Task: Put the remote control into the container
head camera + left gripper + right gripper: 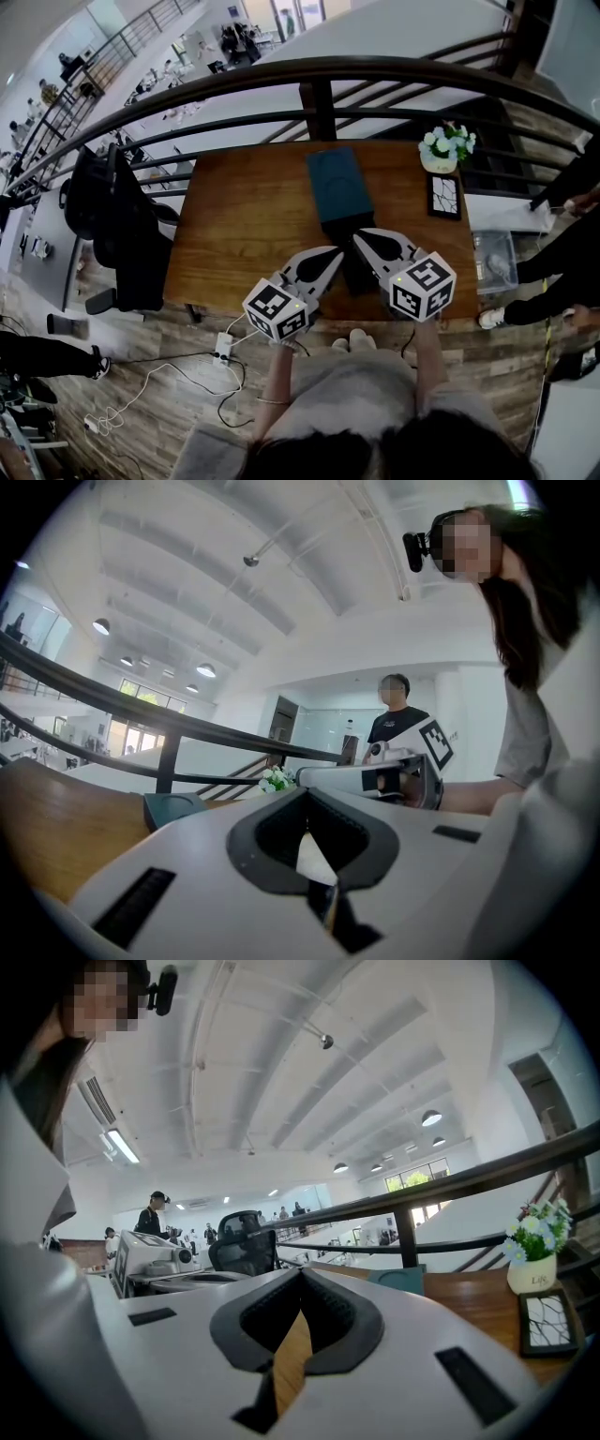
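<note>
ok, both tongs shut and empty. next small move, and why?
Probably open the right gripper and lower it onto the dark bar beside its tip, apparently the remote control. It lies on the table, outside the teal container, and the left gripper is shut and empty too.

The table (234, 220) is showing smooth, warm wood grain with a soft sheen, the container (336, 183) is looking matt teal, the left gripper (335, 253) and right gripper (359, 237) are wearing smooth white plastic shells, and the railing (319, 70) is gleaming like dark painted metal.
</note>
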